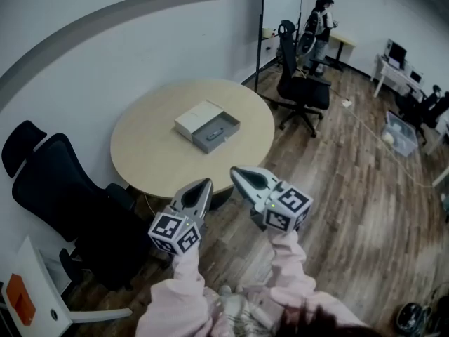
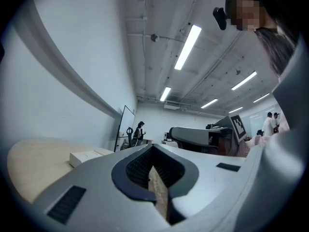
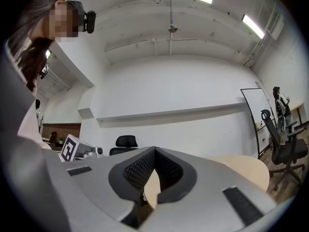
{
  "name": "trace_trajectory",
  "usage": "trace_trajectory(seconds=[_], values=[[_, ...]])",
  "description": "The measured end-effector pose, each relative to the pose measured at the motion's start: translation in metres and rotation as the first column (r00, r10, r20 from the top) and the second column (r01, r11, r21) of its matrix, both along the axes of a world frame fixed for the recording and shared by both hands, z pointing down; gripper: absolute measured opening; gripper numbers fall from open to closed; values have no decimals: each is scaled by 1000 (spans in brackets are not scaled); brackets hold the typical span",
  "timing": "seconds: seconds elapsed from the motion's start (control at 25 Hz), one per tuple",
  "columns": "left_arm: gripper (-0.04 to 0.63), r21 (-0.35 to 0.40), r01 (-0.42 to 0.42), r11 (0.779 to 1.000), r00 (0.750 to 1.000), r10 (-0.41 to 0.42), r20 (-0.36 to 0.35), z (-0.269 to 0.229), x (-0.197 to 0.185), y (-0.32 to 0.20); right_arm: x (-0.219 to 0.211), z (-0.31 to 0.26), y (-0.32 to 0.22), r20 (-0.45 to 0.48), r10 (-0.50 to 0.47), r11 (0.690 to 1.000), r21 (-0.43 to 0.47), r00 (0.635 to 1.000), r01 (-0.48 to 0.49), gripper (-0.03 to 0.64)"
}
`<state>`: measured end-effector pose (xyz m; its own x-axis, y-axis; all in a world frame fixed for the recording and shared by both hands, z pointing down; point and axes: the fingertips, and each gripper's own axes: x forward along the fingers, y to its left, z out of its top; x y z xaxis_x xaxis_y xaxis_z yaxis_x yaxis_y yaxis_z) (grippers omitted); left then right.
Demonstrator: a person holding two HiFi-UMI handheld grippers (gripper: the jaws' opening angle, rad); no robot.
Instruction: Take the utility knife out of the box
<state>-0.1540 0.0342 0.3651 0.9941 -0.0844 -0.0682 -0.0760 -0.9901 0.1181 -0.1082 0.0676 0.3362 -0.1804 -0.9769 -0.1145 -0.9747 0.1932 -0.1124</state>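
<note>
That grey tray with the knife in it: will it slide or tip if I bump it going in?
Likely to slide: the grey tray looks shallow and light, sitting loose on the smooth round table. Tipping seems unlikely, since it lies flat and low. The knife inside looks small and rigid, probably little ballast.

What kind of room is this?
Most likely an office or meeting area: a round table, a black swivel chair beside it, a whiteboard by the wall, and a desk with monitors at the far side.
</note>
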Motion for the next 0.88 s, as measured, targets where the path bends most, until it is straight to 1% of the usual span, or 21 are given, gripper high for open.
trace_trajectory(seconds=[0.28,0.56,0.88], values=[[0,4,14,1000,1000,-14,-2,-2,19,5,26,2,8,31,-13,1000,-3,999,13,-8],[0,5,44,999,999,-44,-7,-5,26,6,25,9,0,24,-66,997,-25,998,67,-8],[0,-6,35,999,999,-35,20,5,37,2,37,19,-5,44,-64,997,-43,997,66,-8]])
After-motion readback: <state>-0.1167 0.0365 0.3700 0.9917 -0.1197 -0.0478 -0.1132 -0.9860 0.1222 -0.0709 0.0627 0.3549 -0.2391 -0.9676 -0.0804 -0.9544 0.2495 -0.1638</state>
